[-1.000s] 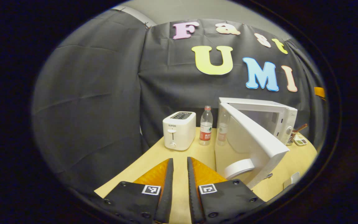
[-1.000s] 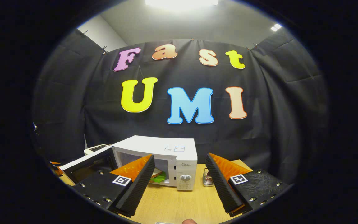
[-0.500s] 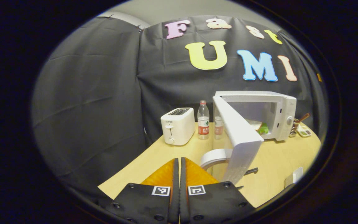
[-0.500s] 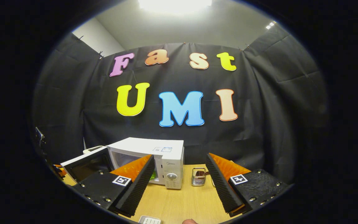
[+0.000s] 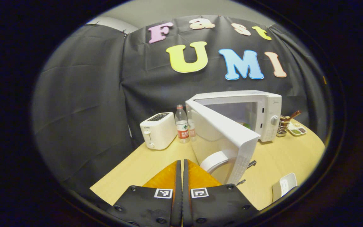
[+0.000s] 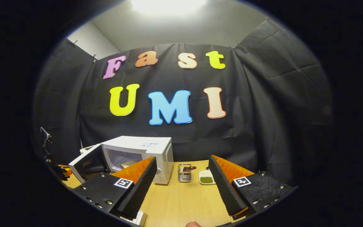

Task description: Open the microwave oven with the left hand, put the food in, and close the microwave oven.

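White box-shaped microwave oven (image 5: 265, 108) sits at the back of the pale wooden table (image 5: 282, 157), its white door (image 5: 224, 135) swung wide open toward the camera, hinged on the left side. Food (image 5: 245, 125) lies inside the cavity, a green bit just visible past the door edge; in the right gripper view a pale piece (image 6: 126, 164) shows through the opening, too small to identify.

Left gripper (image 5: 179, 164): orange-and-black fingers pressed together, no gap, holding nothing, low over the table near the door's free edge, not touching it.

Right gripper (image 6: 181, 167): ribbed fingers spread wide, empty, above the table and well apart from the microwave oven (image 6: 137, 153).

White two-slot toaster (image 5: 158, 130) and clear plastic water bottle with a red label (image 5: 181, 124) stand left of the microwave. Metal wire holder (image 6: 184, 172) and small white dish with green contents (image 6: 206, 177) stand to its right.
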Demonstrator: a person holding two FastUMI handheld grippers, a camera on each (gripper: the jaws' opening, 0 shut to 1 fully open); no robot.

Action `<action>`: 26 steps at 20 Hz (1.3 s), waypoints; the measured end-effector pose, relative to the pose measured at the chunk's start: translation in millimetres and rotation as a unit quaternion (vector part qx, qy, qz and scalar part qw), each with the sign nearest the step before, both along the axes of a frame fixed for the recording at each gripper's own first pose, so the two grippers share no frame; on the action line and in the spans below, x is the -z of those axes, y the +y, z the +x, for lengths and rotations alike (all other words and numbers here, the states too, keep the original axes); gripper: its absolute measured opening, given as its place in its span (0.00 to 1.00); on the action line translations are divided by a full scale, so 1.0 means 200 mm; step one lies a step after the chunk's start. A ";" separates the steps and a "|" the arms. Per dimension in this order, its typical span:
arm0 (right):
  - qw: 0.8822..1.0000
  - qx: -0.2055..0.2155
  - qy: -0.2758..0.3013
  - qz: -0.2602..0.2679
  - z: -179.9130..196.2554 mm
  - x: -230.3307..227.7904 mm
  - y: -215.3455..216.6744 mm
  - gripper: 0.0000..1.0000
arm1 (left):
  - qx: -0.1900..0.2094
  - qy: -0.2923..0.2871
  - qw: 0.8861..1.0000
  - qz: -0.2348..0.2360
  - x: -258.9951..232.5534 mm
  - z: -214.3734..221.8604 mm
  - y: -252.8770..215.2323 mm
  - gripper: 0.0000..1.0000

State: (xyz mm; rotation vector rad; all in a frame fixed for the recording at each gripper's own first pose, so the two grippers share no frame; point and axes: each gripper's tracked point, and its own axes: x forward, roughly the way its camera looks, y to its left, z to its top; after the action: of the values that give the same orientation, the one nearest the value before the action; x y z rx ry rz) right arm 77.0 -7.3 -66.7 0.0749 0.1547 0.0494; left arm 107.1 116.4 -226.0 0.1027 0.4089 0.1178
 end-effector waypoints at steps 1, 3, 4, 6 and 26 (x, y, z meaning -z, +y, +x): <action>1.000 0.006 0.002 0.001 -0.01 0.01 -0.04 1.00 | 0.008 0.002 1.000 -0.002 0.00 0.02 -0.06 0.07; 1.000 0.019 0.010 0.006 -0.03 0.03 -0.10 1.00 | 0.027 0.002 1.000 -0.011 -0.01 0.04 -0.18 0.07; 1.000 0.025 0.010 0.008 -0.04 0.03 -0.13 1.00 | 0.037 0.002 0.999 -0.012 0.00 0.07 -0.24 0.07; 0.999 0.040 0.013 0.006 -0.05 0.04 -0.17 1.00 | 0.061 0.004 0.998 -0.013 0.00 0.14 -0.34 0.07; 0.987 0.159 0.027 -0.016 -0.07 0.10 -0.22 1.00 | 0.284 -0.030 0.958 -0.015 -0.06 0.89 -1.21 0.07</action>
State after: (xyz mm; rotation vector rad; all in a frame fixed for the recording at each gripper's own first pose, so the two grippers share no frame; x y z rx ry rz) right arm 62.9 -50.9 -85.9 0.0677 0.1970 -0.2748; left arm 285.6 -125.3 -213.6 0.1817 0.3073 -0.4513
